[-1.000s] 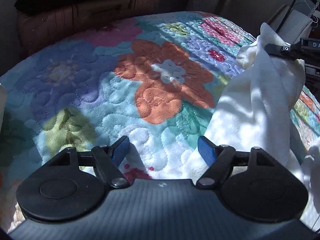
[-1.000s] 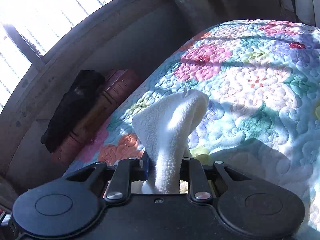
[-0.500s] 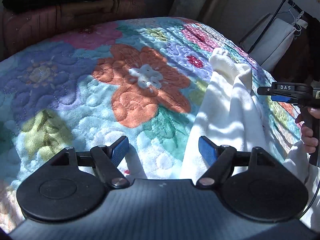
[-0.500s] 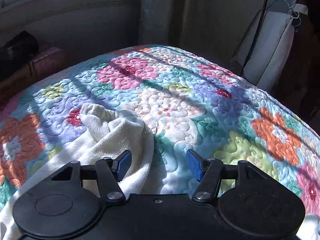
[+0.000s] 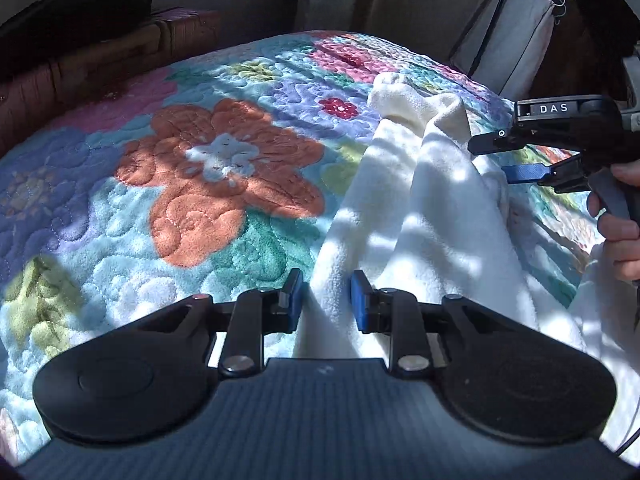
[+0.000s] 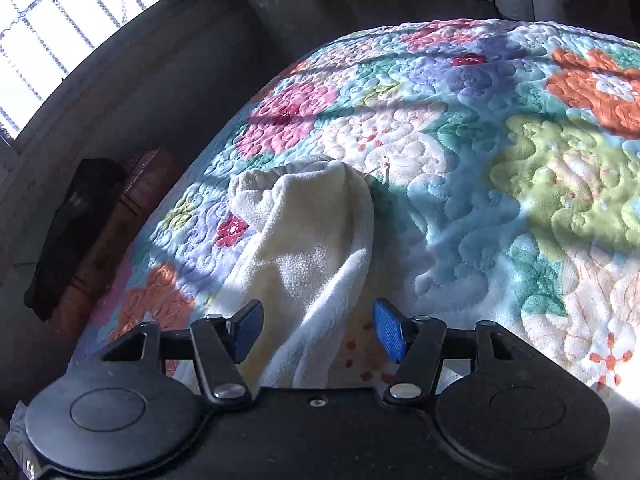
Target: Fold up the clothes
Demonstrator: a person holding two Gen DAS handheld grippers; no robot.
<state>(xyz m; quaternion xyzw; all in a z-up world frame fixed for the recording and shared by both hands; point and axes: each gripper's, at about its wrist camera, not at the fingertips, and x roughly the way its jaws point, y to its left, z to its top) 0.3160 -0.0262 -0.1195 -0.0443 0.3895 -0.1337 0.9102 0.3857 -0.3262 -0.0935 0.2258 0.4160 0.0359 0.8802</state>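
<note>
A cream-white fleece garment [image 5: 420, 216] lies in a rumpled ridge on the bed's flowered quilt [image 5: 200, 168], running from the near edge away toward the middle. Its pile is soft and nubbly, dappled with patches of sun and shadow, and its far end bunches into a rounded, sleeve-like hump with a rolled cuff [image 6: 280, 178].

Nearest, the left gripper [image 5: 326, 300] has its blue pads pressed together on a fold of the near edge of the fleece, the cloth pinched between them. A second ago those pads stood wide apart over bare quilt, with the garment off to their right.

The right gripper [image 6: 318, 330] is spread, its blue pads [image 6: 390, 334] well apart, and the fleece passes loosely between them without being squeezed. A second ago this gripper was clamped on the cloth and holding it up in a tall peak; now the cloth has dropped and lies slack on the quilt. In the left view the same tool shows at the right, a hand [image 5: 618, 236] wrapped round its handle.

Farther off, a dark bundle [image 6: 68, 236] rests on a brown trunk [image 6: 120, 236] against the wall at the left, under a bright barred window [image 6: 68, 28].
</note>
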